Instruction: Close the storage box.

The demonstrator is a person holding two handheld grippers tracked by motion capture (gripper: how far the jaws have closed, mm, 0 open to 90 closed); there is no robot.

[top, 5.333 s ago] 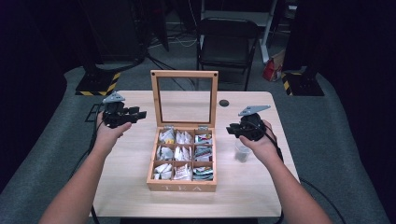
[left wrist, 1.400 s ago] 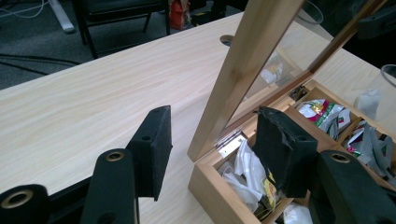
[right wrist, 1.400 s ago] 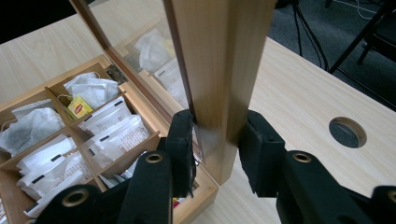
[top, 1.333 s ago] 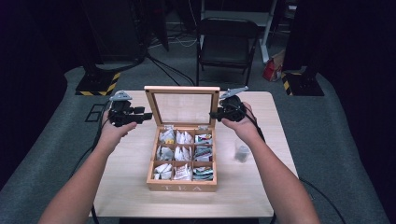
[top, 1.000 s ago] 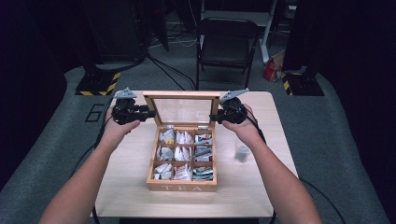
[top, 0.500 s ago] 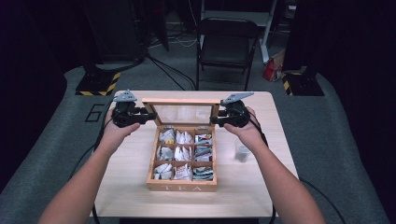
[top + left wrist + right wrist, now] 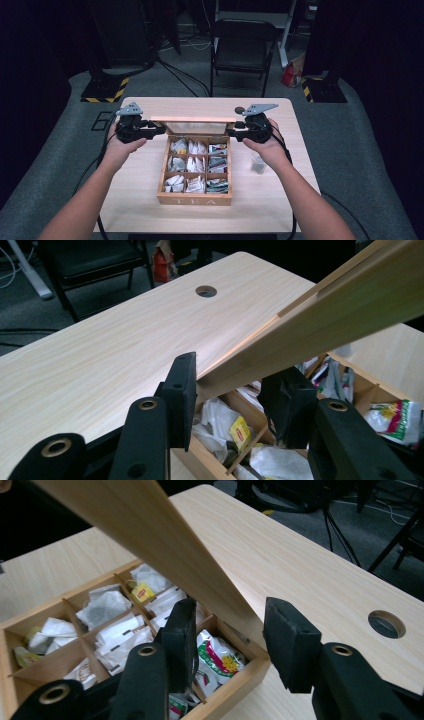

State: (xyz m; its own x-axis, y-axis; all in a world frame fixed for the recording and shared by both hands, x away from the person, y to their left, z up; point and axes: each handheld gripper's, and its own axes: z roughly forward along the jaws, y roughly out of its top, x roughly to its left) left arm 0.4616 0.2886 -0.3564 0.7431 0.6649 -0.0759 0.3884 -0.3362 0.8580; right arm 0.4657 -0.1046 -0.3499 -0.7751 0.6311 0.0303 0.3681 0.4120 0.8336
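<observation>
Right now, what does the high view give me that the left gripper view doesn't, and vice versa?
High view: the whole tea box with its TEA front, both tongs at the lid's two ends, a small clear cup by the right forearm, and the black chair behind the table.

Left gripper view: the left tongs up close, with the lid's edge between the pads, and a yellow-tagged tea bag beneath.

Both: the half-lowered lid, the sachets and the wooden table.

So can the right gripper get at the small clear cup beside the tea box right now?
Probably not yet: the right gripper is up at the lid, its jaws around the lid's edge, while the cup stands by that forearm.
</observation>
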